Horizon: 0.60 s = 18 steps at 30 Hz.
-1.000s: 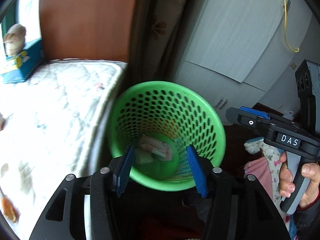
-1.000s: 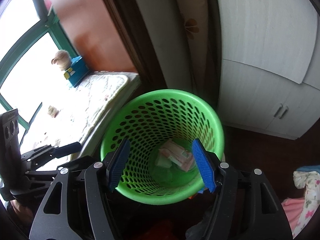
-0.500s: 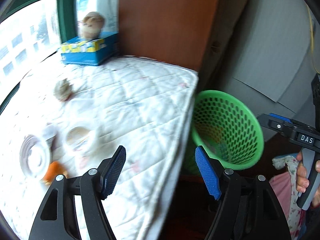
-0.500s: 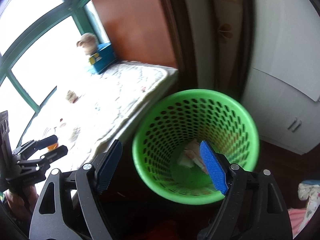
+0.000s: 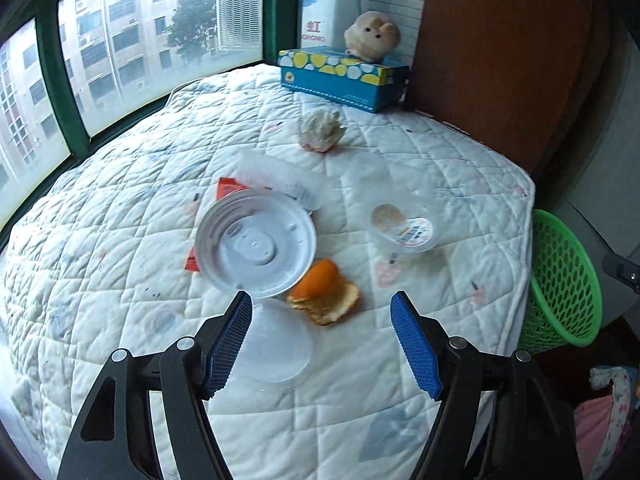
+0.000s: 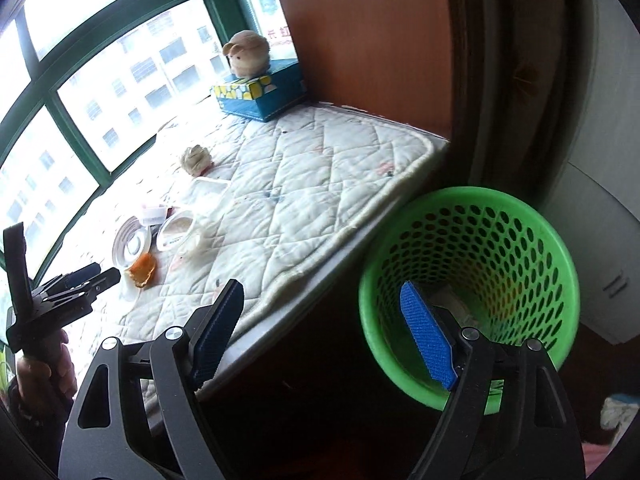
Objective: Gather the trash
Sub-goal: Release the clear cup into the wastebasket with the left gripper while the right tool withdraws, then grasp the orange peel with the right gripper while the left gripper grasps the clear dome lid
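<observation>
- Green basket stands on the floor, touching the corner of the quilted mattress, mouth up and tipped a little away from the bed, some pale paper lying at its bottom.
- Left tool hovers over the mattress, jaws having just been opening, now spread wide with nothing between the blue pads.
- Right under it: an orange peel, rind side up, its long side running across the left view.
- Touching the peel on its left, a round white lid lies flat; a second clear lid sits flat below it, by the left pad.
- Red wrapper pokes out from under the white lid.
- Small clear cup lies tipped on its side, mouth facing the right edge of the bed.
- Crumpled tissue ball sits farther back, near a blue tissue box with a plush toy on top.
- Right tool hangs between bed edge and basket, jaws also just opened wide, holding nothing.
</observation>
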Available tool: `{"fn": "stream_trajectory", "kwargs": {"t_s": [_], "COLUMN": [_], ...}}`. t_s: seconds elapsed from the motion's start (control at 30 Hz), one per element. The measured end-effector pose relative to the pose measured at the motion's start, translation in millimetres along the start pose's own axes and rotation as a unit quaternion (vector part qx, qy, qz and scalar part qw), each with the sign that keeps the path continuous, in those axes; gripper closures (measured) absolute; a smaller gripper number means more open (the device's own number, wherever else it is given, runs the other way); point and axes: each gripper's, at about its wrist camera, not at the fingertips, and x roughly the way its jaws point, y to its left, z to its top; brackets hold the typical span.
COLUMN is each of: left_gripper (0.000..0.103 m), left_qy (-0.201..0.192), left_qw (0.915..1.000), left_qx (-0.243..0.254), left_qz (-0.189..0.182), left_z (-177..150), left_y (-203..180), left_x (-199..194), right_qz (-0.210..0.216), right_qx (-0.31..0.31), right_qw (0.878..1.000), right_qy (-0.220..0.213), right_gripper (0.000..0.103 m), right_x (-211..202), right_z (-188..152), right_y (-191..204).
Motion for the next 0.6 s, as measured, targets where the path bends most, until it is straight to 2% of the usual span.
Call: {"fn": "stream_trajectory", "kwargs": {"t_s": [0.17, 0.47, 0.5, 0.53, 0.6], "left_gripper": [0.034, 0.034, 0.036, 0.043, 0.046], "left_qy": [0.020, 0.045, 0.046, 0.047, 0.047], "left_qw": [0.9997, 0.9984, 0.9982, 0.9981, 0.9980], "left_qx": [-0.011, -0.028, -0.029, -0.027, -0.021], "left_qz": [0.012, -0.020, -0.024, -0.029, -0.037], "left_z": [-11, -18, -19, -20, -21], "left_y": [23, 40, 40, 40, 39], "left_x": [11, 34, 35, 36, 35], "right_qz": [0.020, 0.047, 0.048, 0.050, 0.055], "right_qx": [-0.016, -0.055, -0.060, -0.064, -0.071], "right_qw": [1.000, 0.997, 0.997, 0.996, 0.995], "right_qy": [0.009, 0.030, 0.032, 0.033, 0.038], "right_gripper": [0.023, 0.023, 0.023, 0.023, 0.023], "right_x": [11, 33, 34, 36, 41], "right_z": [0, -3, -3, -3, -4], "right_y": [25, 71, 76, 79, 88]}}
